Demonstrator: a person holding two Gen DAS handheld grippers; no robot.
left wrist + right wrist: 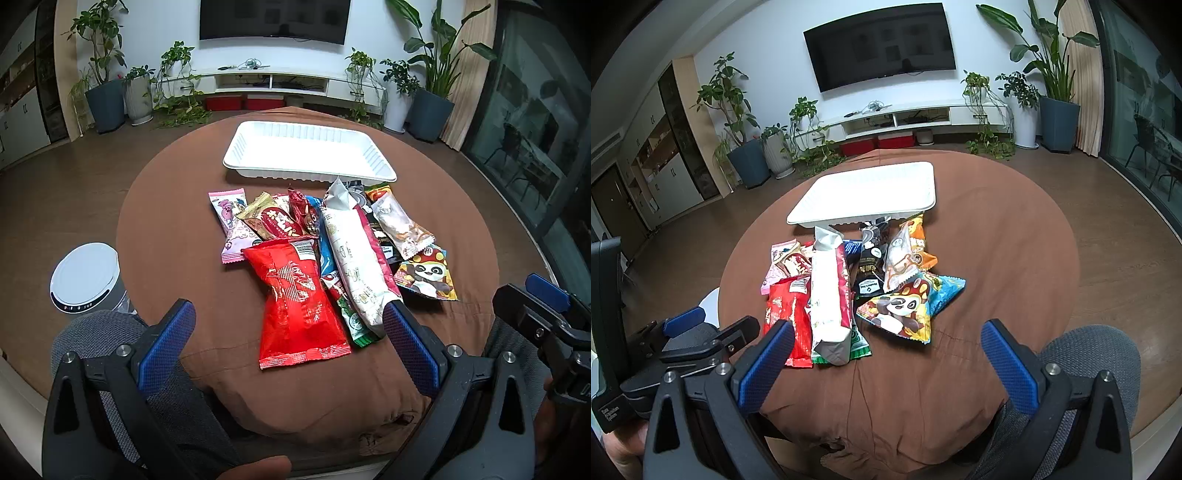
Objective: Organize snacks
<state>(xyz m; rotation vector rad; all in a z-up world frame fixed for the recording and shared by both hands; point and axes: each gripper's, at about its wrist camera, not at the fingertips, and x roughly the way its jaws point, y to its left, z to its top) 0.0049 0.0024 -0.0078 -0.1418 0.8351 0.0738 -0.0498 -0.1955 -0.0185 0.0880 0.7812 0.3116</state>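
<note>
free: bare brown cloth (177,236) around pile | blocked: snack pile (317,258) just before white tray (380,166)

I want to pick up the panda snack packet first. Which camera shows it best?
The right wrist view: the panda snack packet lies near the middle, its whole front visible, with only its top corner under a pale wrapper. In the left wrist view the packet sits off to the right, more distorted and partly covered.

snack pile (325,258) before tray (310,173), on table (166,229)
</note>
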